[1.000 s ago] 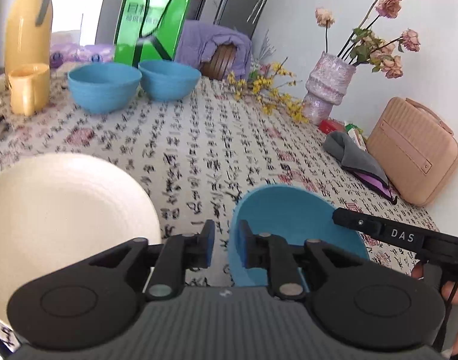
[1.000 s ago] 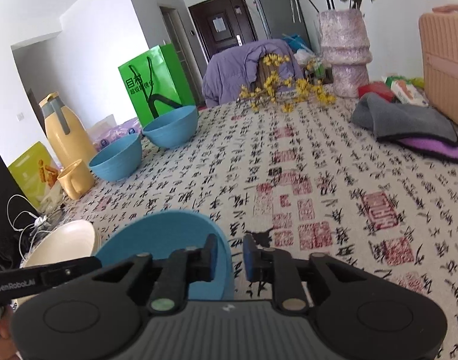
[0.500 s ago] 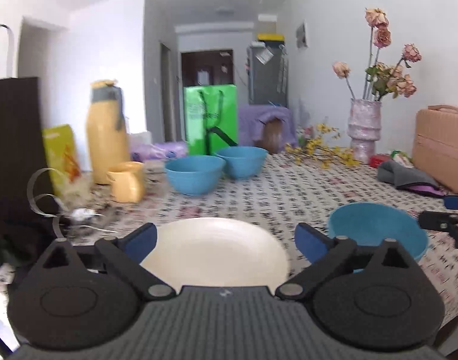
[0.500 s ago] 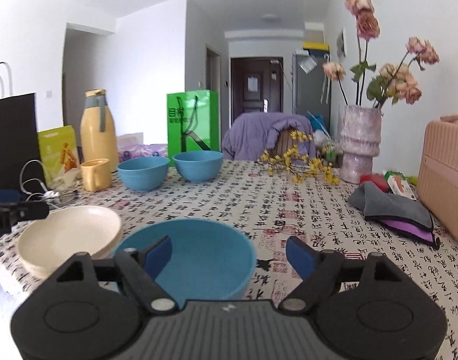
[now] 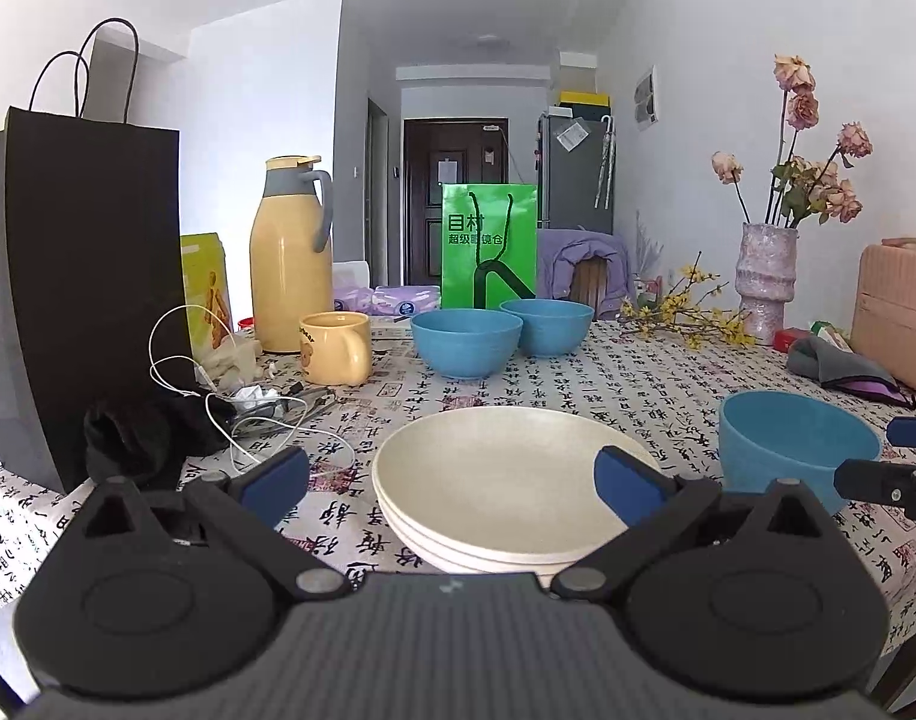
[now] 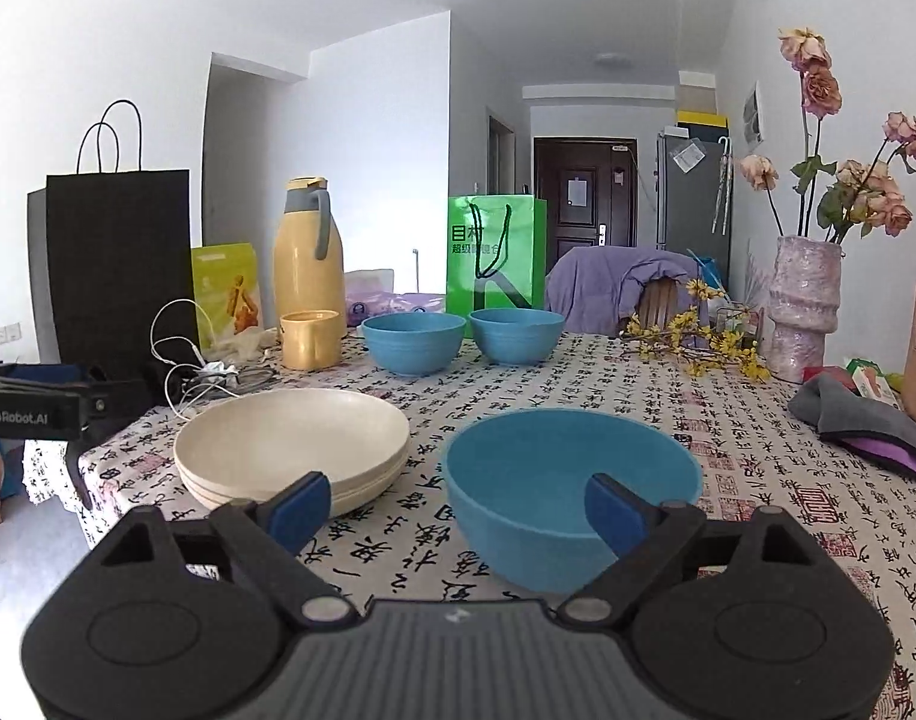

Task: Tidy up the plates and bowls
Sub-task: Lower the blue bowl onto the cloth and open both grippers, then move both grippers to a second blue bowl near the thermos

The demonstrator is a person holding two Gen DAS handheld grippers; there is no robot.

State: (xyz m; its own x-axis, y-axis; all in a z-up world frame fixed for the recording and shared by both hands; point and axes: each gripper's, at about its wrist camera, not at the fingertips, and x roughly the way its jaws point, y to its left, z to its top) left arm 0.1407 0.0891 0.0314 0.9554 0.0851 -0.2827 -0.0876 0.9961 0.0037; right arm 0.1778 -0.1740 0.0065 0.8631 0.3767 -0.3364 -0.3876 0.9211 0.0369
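Observation:
A stack of cream plates (image 5: 506, 480) (image 6: 290, 444) sits near the table's front edge. A blue bowl (image 6: 572, 480) (image 5: 794, 444) stands just right of the stack. Two more blue bowls (image 5: 465, 341) (image 5: 547, 325) stand side by side farther back, also in the right wrist view (image 6: 413, 342) (image 6: 516, 333). My left gripper (image 5: 452, 486) is open and empty, just in front of the plates. My right gripper (image 6: 458, 510) is open and empty, just in front of the near blue bowl.
A yellow mug (image 5: 335, 347), yellow thermos (image 5: 290, 258), black paper bag (image 5: 80, 276), white cables (image 5: 230, 396) and black cloth (image 5: 140, 444) crowd the left. A green bag (image 5: 489, 246), vase of flowers (image 5: 764, 282), grey cloth (image 6: 860, 420) and pink case (image 5: 896, 312) stand behind and right.
Both grippers went from shut to wide open and pulled back and leveled, so the view now looks across the table. The plates and bowl stay on the table.

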